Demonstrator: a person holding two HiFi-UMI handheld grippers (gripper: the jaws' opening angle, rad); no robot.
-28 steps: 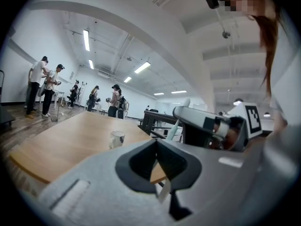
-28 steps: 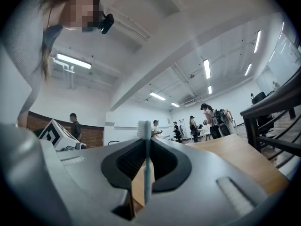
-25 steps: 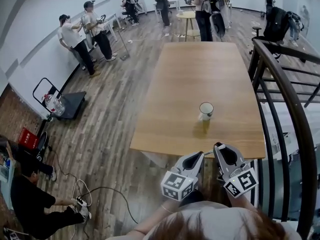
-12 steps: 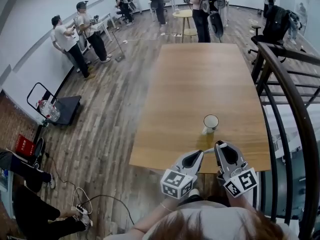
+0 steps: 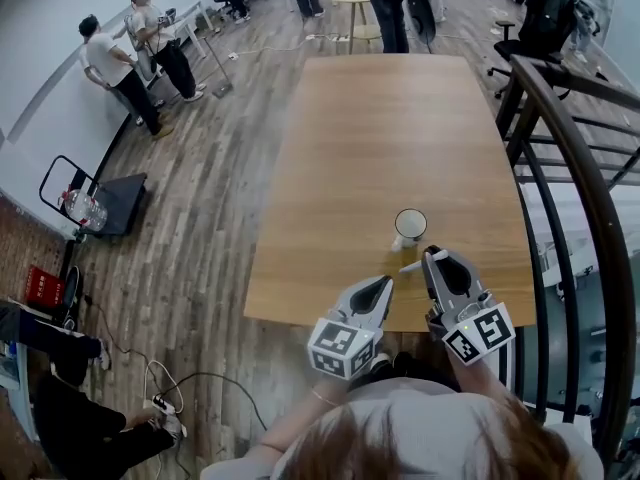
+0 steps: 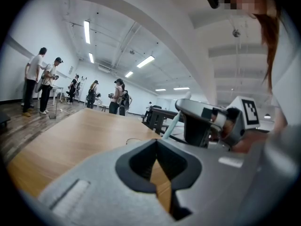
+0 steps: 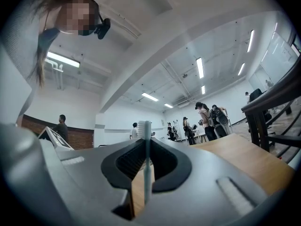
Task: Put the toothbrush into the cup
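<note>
A white cup (image 5: 410, 226) with a dark rim stands upright near the front edge of the wooden table (image 5: 400, 128). My right gripper (image 5: 432, 255) hovers just in front of the cup and is shut on a pale toothbrush (image 5: 411, 266), whose end sticks out to the left. In the right gripper view the toothbrush (image 7: 146, 173) stands upright between the jaws, bristles on top. My left gripper (image 5: 383, 284) is lower left of the cup, over the table's edge, shut and empty. From the left gripper view (image 6: 156, 142) the right gripper (image 6: 203, 122) and the toothbrush (image 6: 171, 125) show at right.
A dark metal railing (image 5: 570, 158) runs along the table's right side. Several people (image 5: 110, 68) stand far off at the back left. A hand cart (image 5: 100, 203) and floor cables (image 5: 165, 393) lie to the left of the table.
Both grippers have moved forward from in front of the table to over its near edge, closer to the cup. The right one still grips the toothbrush.
</note>
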